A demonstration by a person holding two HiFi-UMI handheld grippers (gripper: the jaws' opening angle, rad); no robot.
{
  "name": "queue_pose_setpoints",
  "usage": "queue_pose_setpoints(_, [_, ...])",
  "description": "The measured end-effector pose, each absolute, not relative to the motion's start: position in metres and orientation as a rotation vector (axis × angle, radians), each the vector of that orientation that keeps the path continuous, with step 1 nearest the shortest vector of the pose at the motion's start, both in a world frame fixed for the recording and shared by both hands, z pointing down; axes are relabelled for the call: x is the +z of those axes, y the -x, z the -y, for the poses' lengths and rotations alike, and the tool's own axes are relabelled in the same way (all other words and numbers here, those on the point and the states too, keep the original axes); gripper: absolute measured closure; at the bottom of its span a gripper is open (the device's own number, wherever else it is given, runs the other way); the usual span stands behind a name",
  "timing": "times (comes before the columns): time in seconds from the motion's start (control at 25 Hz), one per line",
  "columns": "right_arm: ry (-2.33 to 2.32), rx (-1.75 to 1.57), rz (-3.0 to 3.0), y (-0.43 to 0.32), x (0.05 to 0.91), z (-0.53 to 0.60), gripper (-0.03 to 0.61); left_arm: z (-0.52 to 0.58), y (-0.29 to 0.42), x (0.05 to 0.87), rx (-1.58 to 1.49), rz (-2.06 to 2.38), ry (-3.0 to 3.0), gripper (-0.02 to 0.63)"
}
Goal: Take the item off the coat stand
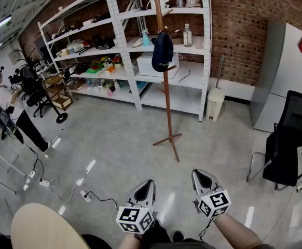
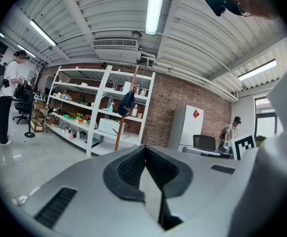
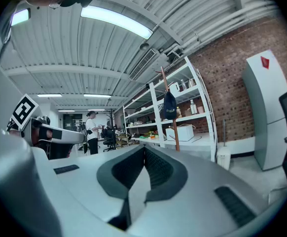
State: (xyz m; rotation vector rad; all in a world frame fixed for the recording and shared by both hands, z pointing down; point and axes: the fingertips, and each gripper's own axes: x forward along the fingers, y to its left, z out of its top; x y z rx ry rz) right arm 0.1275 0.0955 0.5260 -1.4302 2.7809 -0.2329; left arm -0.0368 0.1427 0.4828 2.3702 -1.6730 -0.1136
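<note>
Both grippers sit low and side by side at the near edge of the floor (image 1: 114, 139), well apart from the target. The left gripper (image 1: 148, 182) has its jaws pressed together with nothing between them, and its own view shows the dark pads meeting in a tight seam. It's the same on the right gripper (image 1: 198, 173), with jaws fully together and nothing pinched. Straight ahead, the wooden coat stand (image 1: 166, 97) stands upright on its spread feet toward the far edge of the floor, just in front of the white shelving (image 1: 125, 45) that runs along the brick wall (image 1: 239, 30). There's the item: a dark navy cap (image 1: 162, 51) hanging high on the stand's pole, off a peg, untouched. Both gripper views look toward it, small and distant over the closed jaws. At the floor's right edge are a tall white cabinet (image 1: 283, 82) and a black chair (image 1: 291, 139). A person (image 1: 3, 105) stands at the left edge, and a round table (image 1: 42, 227) fills the near left corner.
</note>
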Motion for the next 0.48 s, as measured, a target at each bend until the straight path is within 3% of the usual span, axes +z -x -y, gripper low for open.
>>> queue_pose_setpoints(0.48, [1.520, -0.201, -2.774, -0.121, 0.523, -0.007, 0.574, -0.045, 0.053, 0.489, -0.143, 1.620, -2.405, 0.606])
